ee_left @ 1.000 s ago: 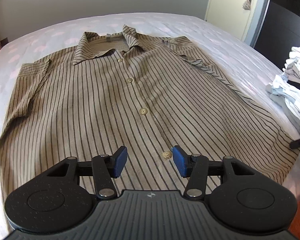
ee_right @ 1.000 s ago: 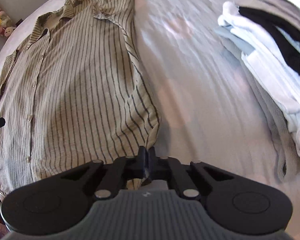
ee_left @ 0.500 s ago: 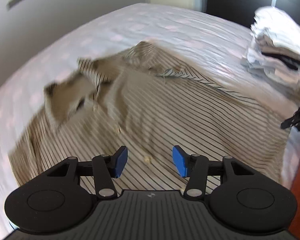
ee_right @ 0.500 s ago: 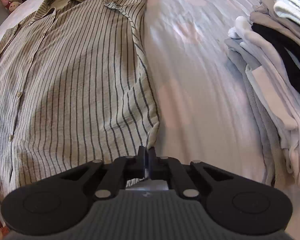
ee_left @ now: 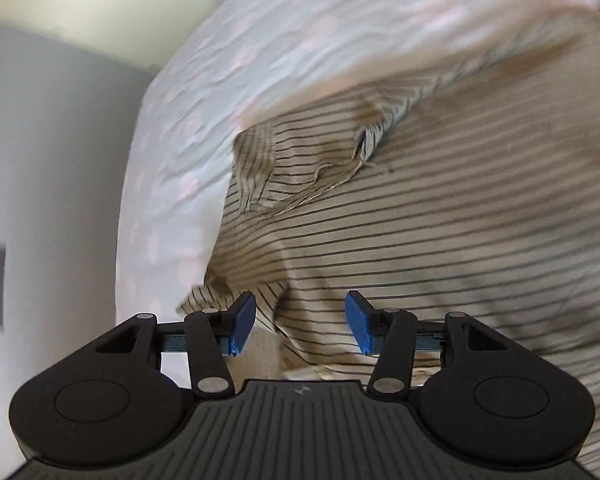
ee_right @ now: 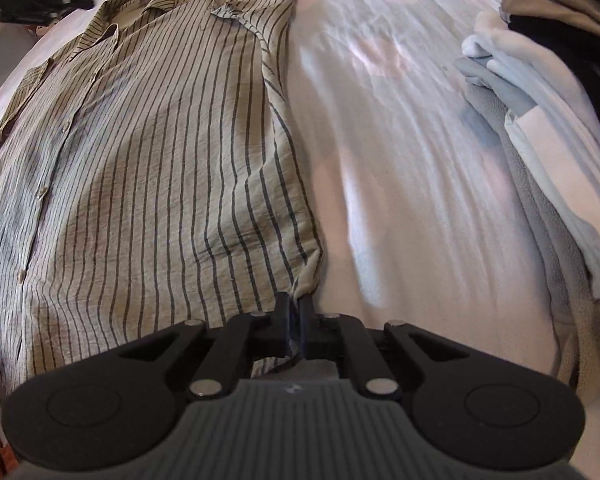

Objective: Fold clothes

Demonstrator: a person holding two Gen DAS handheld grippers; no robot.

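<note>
A tan shirt with dark stripes lies spread face up on the white bed, collar at the far end. My right gripper is shut on the shirt's near right hem corner. In the left wrist view the same shirt fills the right side, seen from the shoulder end with a short sleeve folded over. My left gripper hangs open just above the fabric near the shirt's edge, nothing between its blue pads. The left gripper also shows as a dark blur at the far left beyond the collar.
A pile of folded clothes, white, grey, beige and black, lies on the bed to the right of the shirt. The bed's edge and a pale wall are at the left in the left wrist view.
My left gripper has swung from the hem side round to the shirt's collar and sleeve end, staying open. The right gripper keeps its hold on the hem corner and has shifted slightly.
</note>
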